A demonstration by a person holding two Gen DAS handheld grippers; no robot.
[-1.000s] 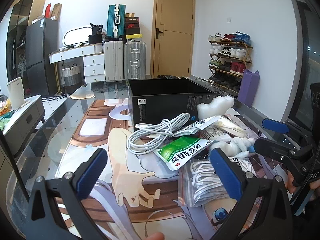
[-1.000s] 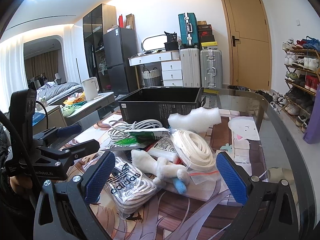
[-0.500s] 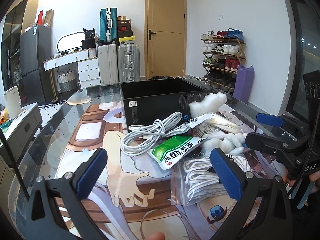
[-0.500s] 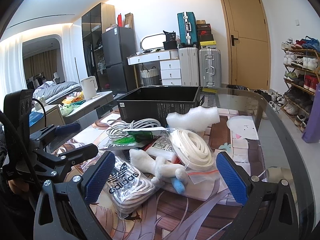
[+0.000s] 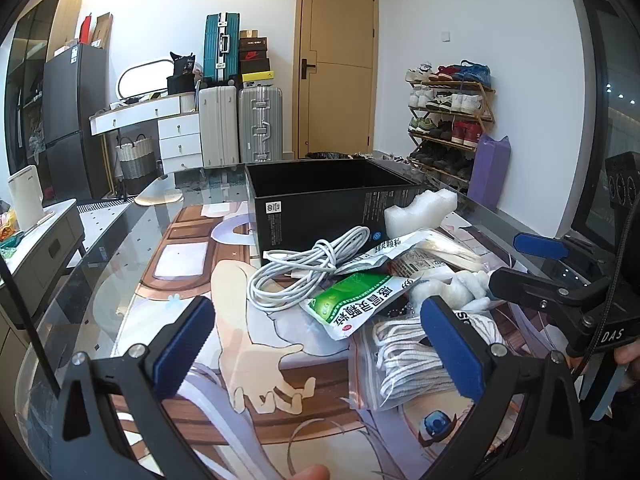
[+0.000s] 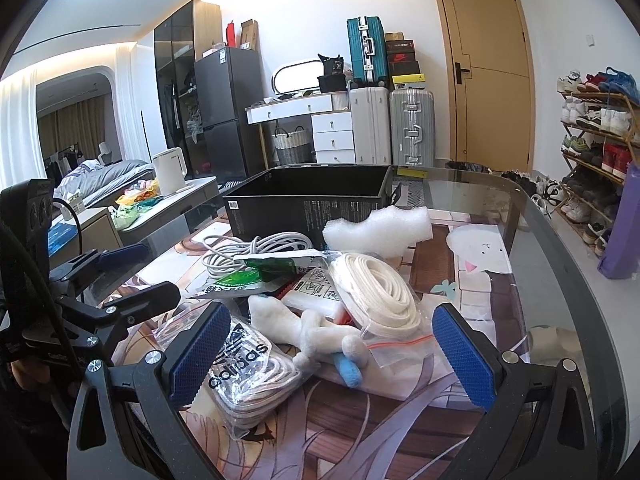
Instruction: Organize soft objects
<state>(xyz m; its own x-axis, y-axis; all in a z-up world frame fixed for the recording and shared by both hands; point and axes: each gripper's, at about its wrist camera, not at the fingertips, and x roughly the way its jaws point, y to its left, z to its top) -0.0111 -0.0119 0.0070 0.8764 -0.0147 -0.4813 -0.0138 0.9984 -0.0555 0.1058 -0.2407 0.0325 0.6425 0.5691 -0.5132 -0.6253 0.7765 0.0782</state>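
A pile of soft things lies on the glass table in front of an open black box (image 5: 324, 196) (image 6: 308, 204): a white cable coil (image 5: 304, 268) (image 6: 256, 246), a green sachet (image 5: 352, 300) (image 6: 244, 278), a bagged white cord (image 5: 404, 360) (image 6: 244, 364), a white plush toy (image 6: 316, 332) (image 5: 452, 288), a bagged rope coil (image 6: 376, 288) and a white foam piece (image 5: 420, 208) (image 6: 376, 228). My left gripper (image 5: 320, 348) is open and empty, just short of the sachet. My right gripper (image 6: 324, 352) is open and empty, near the plush toy.
The table top (image 5: 132, 264) carries a printed cartoon mat and has a curved glass edge (image 6: 568, 280). Suitcases (image 5: 240, 124), a white dresser, a fridge, a shoe rack (image 5: 448, 116) and a door stand behind the table.
Both grippers have shifted only slightly relative to the pile; the view from the left one has panned a little. Nothing on the table has moved.
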